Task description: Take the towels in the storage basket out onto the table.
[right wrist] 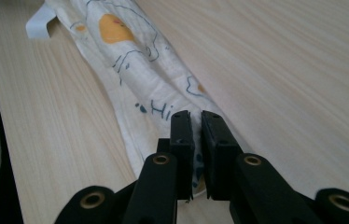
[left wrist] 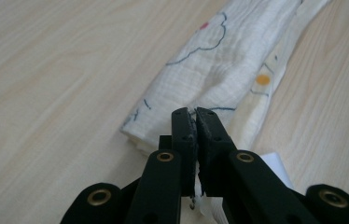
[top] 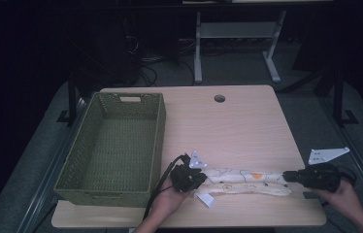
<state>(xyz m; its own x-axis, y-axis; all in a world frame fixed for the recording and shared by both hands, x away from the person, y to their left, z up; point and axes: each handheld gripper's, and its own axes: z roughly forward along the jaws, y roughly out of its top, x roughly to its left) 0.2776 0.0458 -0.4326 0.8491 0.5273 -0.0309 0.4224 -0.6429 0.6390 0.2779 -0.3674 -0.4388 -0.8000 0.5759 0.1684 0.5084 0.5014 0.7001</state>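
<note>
A long, bunched cream cloth (top: 245, 181) with blue line drawings and an orange spot lies across the front of the wooden table (top: 228, 121), stretched between both grippers. My left gripper (top: 202, 177) holds its left end; in the left gripper view the jaws (left wrist: 195, 122) are shut on the cloth (left wrist: 219, 60) edge. My right gripper (top: 286, 176) holds the right end; in the right gripper view the jaws (right wrist: 192, 123) pinch the cloth (right wrist: 130, 60) near the blue "Hi" print. A white label (top: 206, 198) hangs off the cloth near the left gripper.
A large empty green woven basket (top: 80, 167) stands on the left part of the table. A round cable hole (top: 219, 98) sits near the far edge. Beyond the table are desk legs and cables on a dark floor.
</note>
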